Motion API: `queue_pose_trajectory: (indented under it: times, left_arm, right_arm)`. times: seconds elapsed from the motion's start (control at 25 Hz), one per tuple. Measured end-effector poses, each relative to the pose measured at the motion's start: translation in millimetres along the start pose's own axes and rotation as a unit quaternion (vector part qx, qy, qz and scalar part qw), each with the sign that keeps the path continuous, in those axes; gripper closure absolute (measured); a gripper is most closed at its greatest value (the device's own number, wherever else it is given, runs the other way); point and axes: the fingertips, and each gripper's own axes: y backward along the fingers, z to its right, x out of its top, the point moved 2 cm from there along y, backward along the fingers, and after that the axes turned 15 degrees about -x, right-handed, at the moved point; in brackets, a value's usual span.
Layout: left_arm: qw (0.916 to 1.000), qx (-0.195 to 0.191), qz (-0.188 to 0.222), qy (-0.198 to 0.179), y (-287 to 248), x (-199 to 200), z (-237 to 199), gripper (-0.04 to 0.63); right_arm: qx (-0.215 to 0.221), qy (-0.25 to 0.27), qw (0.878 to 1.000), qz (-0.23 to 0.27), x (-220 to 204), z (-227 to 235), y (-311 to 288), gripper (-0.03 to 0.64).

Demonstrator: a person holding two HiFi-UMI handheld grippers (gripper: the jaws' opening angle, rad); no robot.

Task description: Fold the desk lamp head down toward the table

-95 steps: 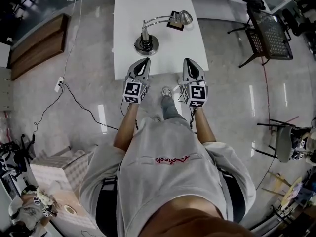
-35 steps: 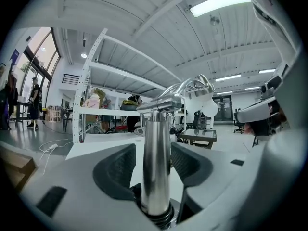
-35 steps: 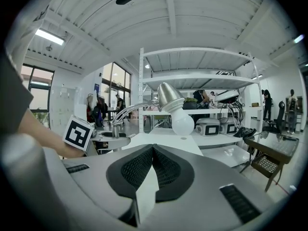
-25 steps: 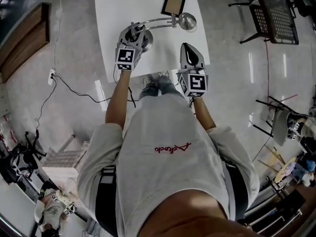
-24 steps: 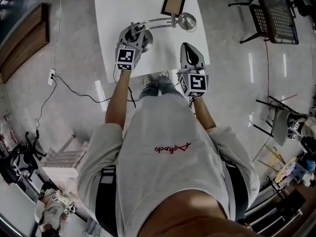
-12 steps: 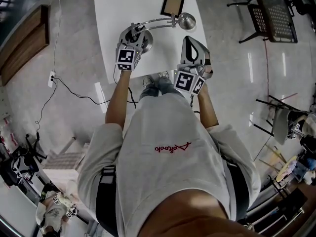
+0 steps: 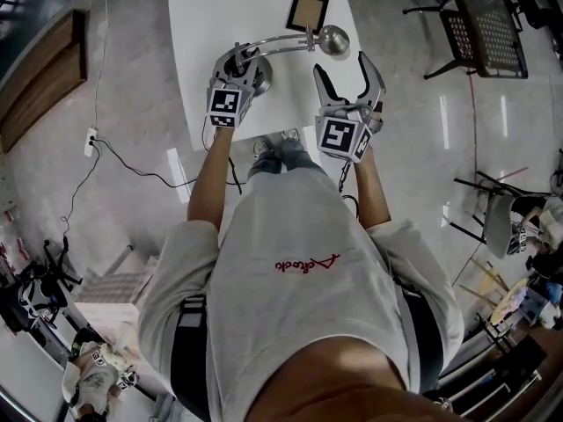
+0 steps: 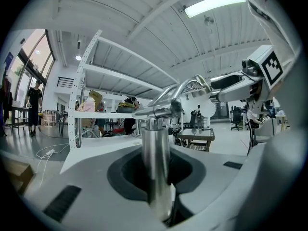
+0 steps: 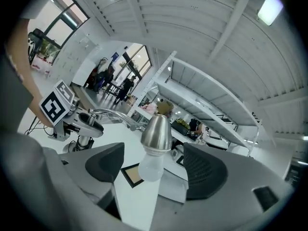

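Jaws of the left gripper (image 7: 237,64) are clamping the upright chrome stem (image 8: 156,167) of the desk lamp (image 7: 264,49), just above its round base (image 7: 262,76), which is standing on the white worktop (image 7: 255,3) near the person's edge. Jaws of the right gripper (image 7: 347,71) are opening wide; the lamp head (image 9: 156,129) is sitting just ahead of them, framed between the two pads in the right gripper view and touched by neither. Its white bulb (image 9: 149,170) is pointing down toward the worktop. The curved arm (image 7: 292,39) is running from the stem across to the head. A small black-edged square frame (image 7: 308,10) is lying flat on the worktop just beyond the head
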Motion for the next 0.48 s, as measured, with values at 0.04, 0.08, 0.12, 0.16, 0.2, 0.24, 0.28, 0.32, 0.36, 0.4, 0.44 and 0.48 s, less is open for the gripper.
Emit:
queue_pose_trajectory:
  times: [0.04, 0.08, 0.12, 0.16, 0.2, 0.24, 0.28, 0.32, 0.36, 0.4, 0.44, 0.48]
  left_arm:
    - [1.0, -0.001, -0.002, 0.0, 0, 0, 0, 0.491]
    - [1.0, -0.002, -0.001, 0.0, 1, 0, 0, 0.491]
    - [1.0, -0.001, 0.001, -0.001, 1, 1, 0, 0.491]
    - [1.0, 0.0, 0.005, -0.003, 1, 2, -1, 0.491]
    - [1.0, 0.001, 0.006, -0.003, 1, 2, -1, 0.491]
    - [1.0, 0.0, 0.004, -0.003, 0, 2, -1, 0.491]
    - [1.0, -0.002, 0.001, -0.002, -1, 1, -1, 0.491]
    - [1.0, -0.003, -0.001, -0.001, -2, 0, 0, 0.491]
    - [1.0, -0.002, 0.0, -0.001, -3, 0, -1, 0.491]
    - [1.0, -0.001, 0.001, 0.0, -3, 0, -1, 0.491]
    - [1.0, -0.001, 0.002, 0.0, -3, 0, -1, 0.491]
    - [1.0, -0.001, 0.001, 0.0, -3, -1, -1, 0.491]
  right_arm:
    - [0.005, 0.001, 1.0, -0.002, 1, 0, -4, 0.233]
    - [0.01, 0.004, 1.0, -0.005, 2, -1, -7, 0.232]
    - [0.015, 0.009, 1.0, -0.007, 3, -2, -11, 0.23]
    - [0.019, 0.015, 1.0, -0.009, 4, -3, -16, 0.23]
    - [0.021, 0.021, 0.999, -0.011, 5, -4, -21, 0.23]
    - [0.024, 0.026, 0.999, -0.013, 6, -4, -26, 0.23]
    - [0.025, 0.029, 0.999, -0.014, 7, -4, -31, 0.23]
    - [0.027, 0.032, 0.999, -0.016, 7, -4, -36, 0.23]
    - [0.029, 0.035, 0.999, -0.018, 7, -5, -40, 0.232]
    - [0.03, 0.039, 0.999, -0.021, 7, -6, -44, 0.235]
    - [0.031, 0.044, 0.998, -0.023, 6, -7, -47, 0.245]
    - [0.031, 0.049, 0.998, -0.025, 4, -8, -50, 0.249]
